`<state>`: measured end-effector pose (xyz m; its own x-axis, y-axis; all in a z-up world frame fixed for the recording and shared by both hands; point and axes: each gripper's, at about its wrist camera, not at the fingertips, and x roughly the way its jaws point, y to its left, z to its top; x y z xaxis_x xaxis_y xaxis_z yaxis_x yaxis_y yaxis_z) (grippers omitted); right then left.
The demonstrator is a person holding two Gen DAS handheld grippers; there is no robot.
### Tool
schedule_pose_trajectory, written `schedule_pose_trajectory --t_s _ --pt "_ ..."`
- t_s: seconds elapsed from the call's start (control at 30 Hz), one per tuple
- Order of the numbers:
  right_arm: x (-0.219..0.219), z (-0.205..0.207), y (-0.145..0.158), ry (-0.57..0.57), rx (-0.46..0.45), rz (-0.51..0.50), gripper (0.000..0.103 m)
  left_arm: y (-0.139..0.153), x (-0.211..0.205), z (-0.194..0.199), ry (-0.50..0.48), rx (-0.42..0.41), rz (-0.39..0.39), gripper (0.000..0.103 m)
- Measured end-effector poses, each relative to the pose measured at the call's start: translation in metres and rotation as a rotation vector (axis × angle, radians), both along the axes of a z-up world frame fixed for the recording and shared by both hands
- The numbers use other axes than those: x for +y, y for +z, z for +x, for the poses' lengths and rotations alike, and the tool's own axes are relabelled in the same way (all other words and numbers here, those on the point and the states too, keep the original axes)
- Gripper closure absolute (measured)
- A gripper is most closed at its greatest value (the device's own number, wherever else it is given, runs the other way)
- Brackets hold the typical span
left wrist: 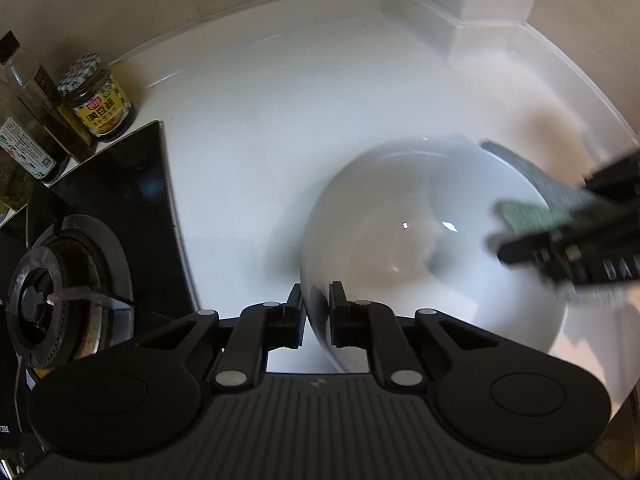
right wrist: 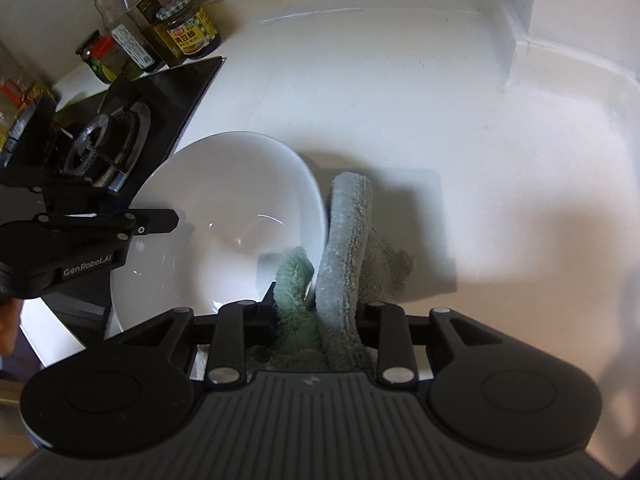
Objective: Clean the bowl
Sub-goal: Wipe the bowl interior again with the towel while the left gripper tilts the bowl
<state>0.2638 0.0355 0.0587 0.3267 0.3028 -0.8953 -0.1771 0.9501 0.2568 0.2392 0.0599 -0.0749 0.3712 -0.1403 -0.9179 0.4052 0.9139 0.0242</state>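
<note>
1. A white table point(left wrist: 280, 128) fills most of both views, running back to a pale wall at the top of each frame.
2. A black gas stove point(left wrist: 100, 208) sits along the left edge of the left wrist view, its burner ring low at the left; in the right wrist view it shows at the upper left.
3. The white bowl point(left wrist: 400, 232) takes up the lower right of the left wrist view and the centre left of the right wrist view, tipped up rather than sitting flat.
4. The left gripper point(left wrist: 316, 304) is clamped on the bowl's near rim, one finger inside and one outside.
5. The right gripper point(right wrist: 316, 316) is clenched on a grey-green cloth point(right wrist: 344, 248); one fold lies inside the bowl against its wall and another hangs outside the rim.
6. A cluster of sauce bottles and a yellow-labelled jar point(right wrist: 192, 32) stands at the upper left of both frames, just behind the stove.
</note>
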Motion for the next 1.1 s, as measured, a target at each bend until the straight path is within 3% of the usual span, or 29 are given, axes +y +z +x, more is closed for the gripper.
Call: schedule_pose_trajectory --t_s 0.1,0.27,0.33,0.47,0.63,0.77,0.93,1.1 --pt "-0.006 0.009 0.001 0.024 -0.005 -0.046 0.083 -0.001 -0.007 -0.021 -0.011 0.006 -0.023 0.076" --pt "-0.016 0.025 0.001 0.083 0.021 -0.094 0.083 0.0 -0.019 -0.04 0.017 0.014 -0.064 0.075" --pt "-0.016 0.025 0.001 0.119 0.021 -0.114 0.083 0.001 -0.016 -0.033 -0.002 0.026 -0.065 0.078" --pt "-0.016 0.02 0.001 0.17 0.013 -0.122 0.083 0.002 -0.021 -0.002 -0.103 0.022 0.012 0.086" --pt "-0.016 0.016 0.002 0.194 -0.007 -0.132 0.083 0.001 -0.037 0.035 -0.229 0.027 0.083 0.086" --pt "-0.022 0.015 0.003 0.194 -0.018 -0.14 0.083 0.001 -0.042 0.045 -0.265 0.03 0.087 0.087" --pt "-0.029 0.022 0.002 0.179 -0.031 -0.164 0.083 0.002 -0.045 0.021 -0.253 0.037 0.065 0.083" --pt "-0.042 0.031 0.0 0.036 -0.009 -0.086 0.079 0.005 -0.047 -0.006 -0.082 0.028 0.063 0.085"
